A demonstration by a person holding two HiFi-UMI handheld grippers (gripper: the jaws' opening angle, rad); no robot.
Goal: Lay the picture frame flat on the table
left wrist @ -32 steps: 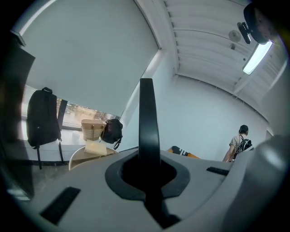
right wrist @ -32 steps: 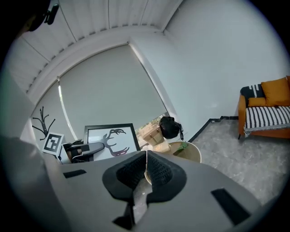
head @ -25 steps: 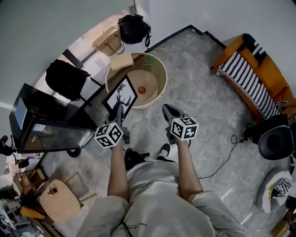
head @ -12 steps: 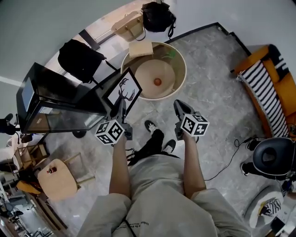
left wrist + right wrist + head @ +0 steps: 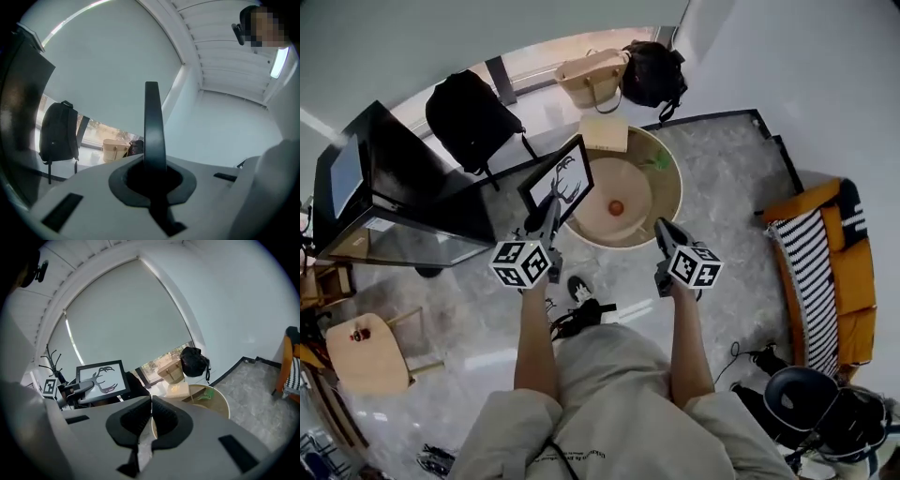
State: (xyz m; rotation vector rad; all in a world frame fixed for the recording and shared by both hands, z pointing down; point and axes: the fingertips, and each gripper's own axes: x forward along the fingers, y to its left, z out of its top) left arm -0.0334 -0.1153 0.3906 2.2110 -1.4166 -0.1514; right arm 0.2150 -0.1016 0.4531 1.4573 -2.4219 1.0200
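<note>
Keeps picture frame (image 5: pixel 558 180) clamped upright in left gripper (image 5: pixel 544 214), now nearer the round table (image 5: pixel 633 173) than a second ago; holds right gripper (image 5: pixel 663 228) fingers together, empty.

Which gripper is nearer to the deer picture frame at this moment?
Left. The left gripper is clamped on the picture frame's lower edge. The right gripper, shut and empty, is apart from the frame, off to its right by the round table's near rim.

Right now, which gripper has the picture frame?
The left gripper: its jaws clamp the picture frame by its edge. The right gripper is shut on nothing.
</note>
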